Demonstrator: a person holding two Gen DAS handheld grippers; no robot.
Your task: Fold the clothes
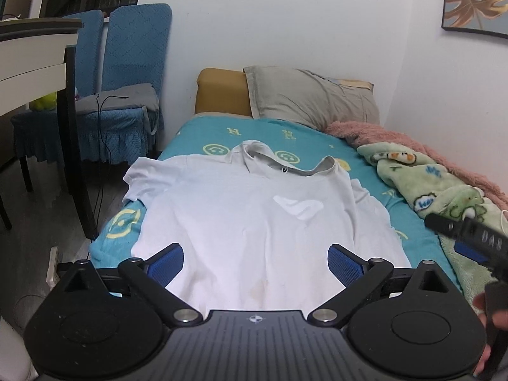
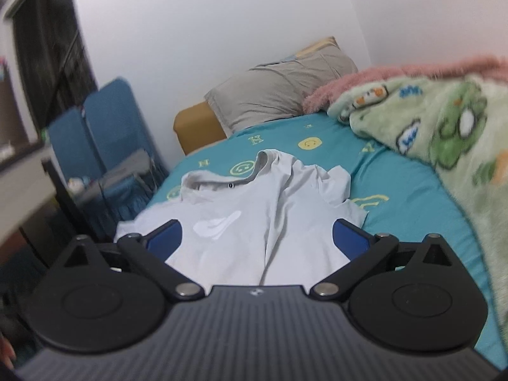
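A white polo shirt (image 1: 241,216) with a grey collar and a pale chest logo lies face up and spread out on the teal bedsheet (image 1: 203,133). It also shows in the right wrist view (image 2: 250,222), with its right sleeve crumpled. My left gripper (image 1: 255,254) is open and empty, above the shirt's lower hem. My right gripper (image 2: 257,235) is open and empty, above the shirt's lower right part. The right gripper also shows as a blurred black shape at the right edge of the left wrist view (image 1: 470,235).
A grey pillow (image 1: 311,95) lies at the head of the bed. A green cartoon blanket (image 1: 444,197) and a pink fleece (image 1: 397,136) are heaped along the right wall. Blue chairs (image 1: 127,89) and a table (image 1: 38,63) stand left of the bed.
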